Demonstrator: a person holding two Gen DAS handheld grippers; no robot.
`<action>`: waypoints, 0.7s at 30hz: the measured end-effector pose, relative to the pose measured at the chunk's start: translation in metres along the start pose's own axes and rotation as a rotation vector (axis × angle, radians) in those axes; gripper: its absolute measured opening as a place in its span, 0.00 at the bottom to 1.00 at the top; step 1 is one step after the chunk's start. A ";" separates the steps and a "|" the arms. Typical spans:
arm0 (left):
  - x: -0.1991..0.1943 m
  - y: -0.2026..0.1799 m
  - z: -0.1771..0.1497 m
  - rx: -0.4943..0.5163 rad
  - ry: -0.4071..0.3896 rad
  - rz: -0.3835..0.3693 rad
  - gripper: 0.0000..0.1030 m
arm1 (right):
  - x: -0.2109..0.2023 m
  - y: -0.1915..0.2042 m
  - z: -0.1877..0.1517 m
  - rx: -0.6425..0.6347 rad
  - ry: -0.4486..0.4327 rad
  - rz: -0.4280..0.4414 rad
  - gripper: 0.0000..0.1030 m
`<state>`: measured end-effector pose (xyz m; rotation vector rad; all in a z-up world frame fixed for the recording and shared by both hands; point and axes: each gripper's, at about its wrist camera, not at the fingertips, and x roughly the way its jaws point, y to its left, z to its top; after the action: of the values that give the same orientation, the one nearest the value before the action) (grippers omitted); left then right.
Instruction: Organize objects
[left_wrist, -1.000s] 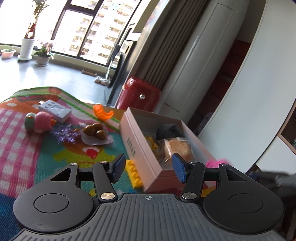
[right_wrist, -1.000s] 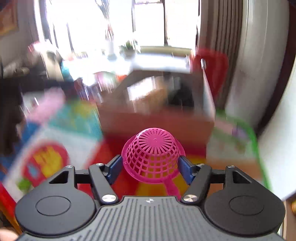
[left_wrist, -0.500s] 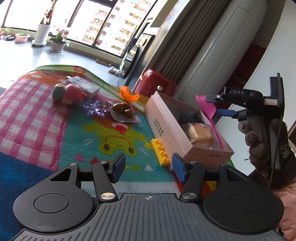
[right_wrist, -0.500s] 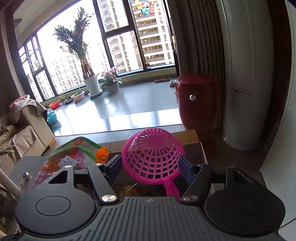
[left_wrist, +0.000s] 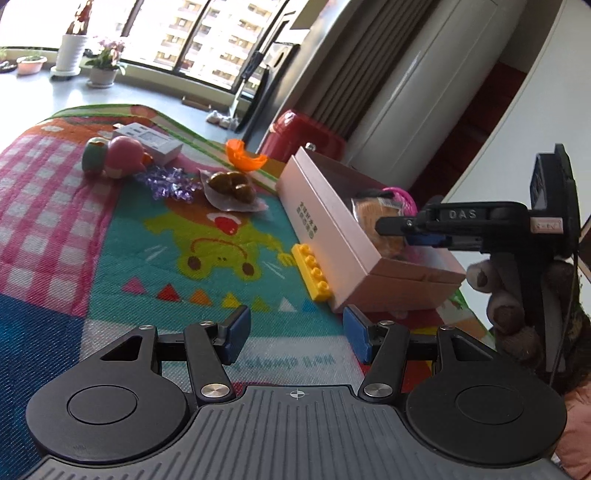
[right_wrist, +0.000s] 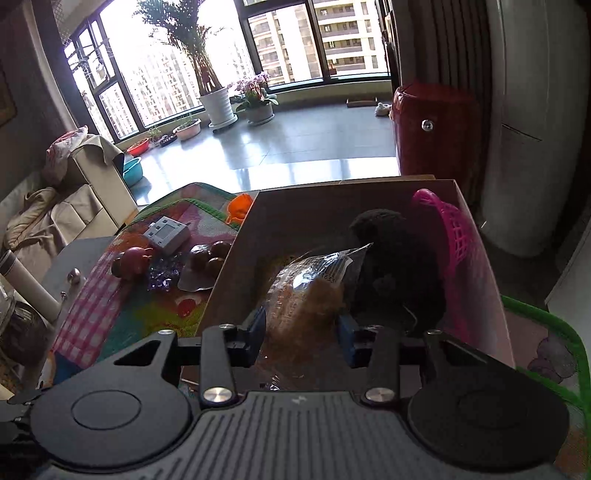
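Note:
The pink mesh basket (right_wrist: 454, 229) leans on its side against the right wall of the open pink box (right_wrist: 236, 266), free of any grip; its rim shows in the left wrist view (left_wrist: 400, 194). My right gripper (right_wrist: 303, 332) hovers over the box (left_wrist: 325, 221) with its jaws closing. A wrapped pastry (right_wrist: 310, 280) lies between and below the fingers, and I see no pad pressing on it. A black fuzzy thing (right_wrist: 391, 266) sits behind the pastry. My left gripper (left_wrist: 293, 332) hangs open and empty above the mat, near a yellow brick (left_wrist: 310, 269).
On the colourful mat (left_wrist: 110, 258) lie a pink toy (left_wrist: 122, 157), a white device (left_wrist: 151, 142), purple foil (left_wrist: 168, 182), a packet of chestnuts (left_wrist: 231, 186) and an orange piece (left_wrist: 243, 155). A red cabinet (left_wrist: 306, 136) stands behind the box. A gloved hand (left_wrist: 517, 295) holds the right gripper.
The right gripper carried the pink basket over the box and let it go; the basket now leans inside. Its jaws have since narrowed. The left gripper sank a little.

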<state>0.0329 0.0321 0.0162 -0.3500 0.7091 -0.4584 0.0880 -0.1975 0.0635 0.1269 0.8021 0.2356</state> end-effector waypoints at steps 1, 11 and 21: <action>0.001 -0.001 -0.001 0.010 0.007 0.008 0.58 | 0.007 0.000 0.000 -0.013 0.009 -0.019 0.39; 0.017 0.002 0.026 0.052 -0.005 0.080 0.58 | -0.012 -0.023 -0.014 -0.013 -0.051 -0.073 0.59; 0.114 0.020 0.130 0.019 -0.038 0.207 0.58 | -0.052 0.002 -0.037 -0.158 -0.195 -0.146 0.90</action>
<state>0.2044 0.0097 0.0378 -0.2641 0.6954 -0.2618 0.0257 -0.2080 0.0747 -0.0570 0.5937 0.1454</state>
